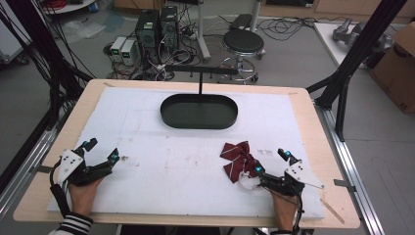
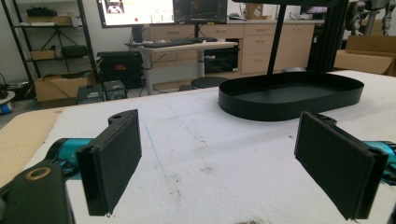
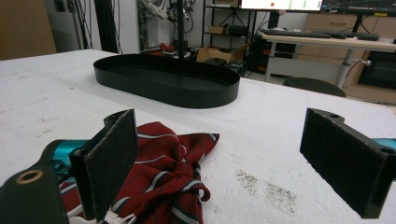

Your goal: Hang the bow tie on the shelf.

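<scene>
The striped maroon bow tie [image 1: 238, 157] is lying near the tabletop's front edge, toward its right corner, just beside your right gripper [image 1: 272, 162], whose jaws are standing spread with the left one at the fabric. Your left gripper [image 1: 101, 151] is resting spread near the front left corner. Farther back, the black oval tray [image 1: 199, 111] is sitting toward the far edge.

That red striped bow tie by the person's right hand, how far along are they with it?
Nothing looks done yet. The bow tie lies loose on the white mat, beside the open right hand-held gripper, one jaw close against it, not gripped. The left hand-held gripper is open over bare mat. Probably still ahead: grasping the tie and perhaps moving it to the black tray, which holds nothing.
</scene>
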Available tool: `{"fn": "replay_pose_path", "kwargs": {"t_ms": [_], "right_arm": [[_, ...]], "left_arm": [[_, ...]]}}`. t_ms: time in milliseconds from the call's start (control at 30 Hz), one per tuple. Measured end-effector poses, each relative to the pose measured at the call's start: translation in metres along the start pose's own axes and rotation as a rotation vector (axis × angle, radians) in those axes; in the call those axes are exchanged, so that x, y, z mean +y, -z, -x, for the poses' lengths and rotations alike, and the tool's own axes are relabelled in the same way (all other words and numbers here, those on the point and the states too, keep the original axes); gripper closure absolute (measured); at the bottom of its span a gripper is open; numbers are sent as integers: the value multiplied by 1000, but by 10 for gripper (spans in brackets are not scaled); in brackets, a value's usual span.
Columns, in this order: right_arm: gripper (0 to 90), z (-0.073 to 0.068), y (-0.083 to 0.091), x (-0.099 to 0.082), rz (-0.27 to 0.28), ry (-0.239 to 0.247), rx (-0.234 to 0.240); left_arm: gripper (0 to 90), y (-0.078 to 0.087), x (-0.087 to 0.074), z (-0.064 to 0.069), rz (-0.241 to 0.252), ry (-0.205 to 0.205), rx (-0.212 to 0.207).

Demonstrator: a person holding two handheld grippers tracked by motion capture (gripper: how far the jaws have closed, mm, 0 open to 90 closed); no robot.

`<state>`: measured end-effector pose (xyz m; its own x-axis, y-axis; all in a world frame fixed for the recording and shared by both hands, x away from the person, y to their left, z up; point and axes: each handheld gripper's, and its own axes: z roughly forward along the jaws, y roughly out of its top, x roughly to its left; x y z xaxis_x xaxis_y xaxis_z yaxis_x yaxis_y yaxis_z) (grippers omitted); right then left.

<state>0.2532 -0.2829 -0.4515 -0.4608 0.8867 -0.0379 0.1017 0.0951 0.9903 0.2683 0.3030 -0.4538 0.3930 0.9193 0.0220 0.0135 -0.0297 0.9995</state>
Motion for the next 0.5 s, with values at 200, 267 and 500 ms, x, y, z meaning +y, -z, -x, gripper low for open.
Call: {"fn": "replay_pose_path", "kwargs": {"t_ms": [200, 267, 500], "right_arm": [[105, 0, 0, 0, -2, -6, 0], [105, 0, 0, 0, -2, -7, 0], [105, 0, 0, 0, -2, -9, -1]], "left_arm": [[152, 0, 0, 0, 0, -1, 1], [152, 0, 0, 0, -2, -5, 0], [152, 0, 0, 0, 0, -10, 1]]}}
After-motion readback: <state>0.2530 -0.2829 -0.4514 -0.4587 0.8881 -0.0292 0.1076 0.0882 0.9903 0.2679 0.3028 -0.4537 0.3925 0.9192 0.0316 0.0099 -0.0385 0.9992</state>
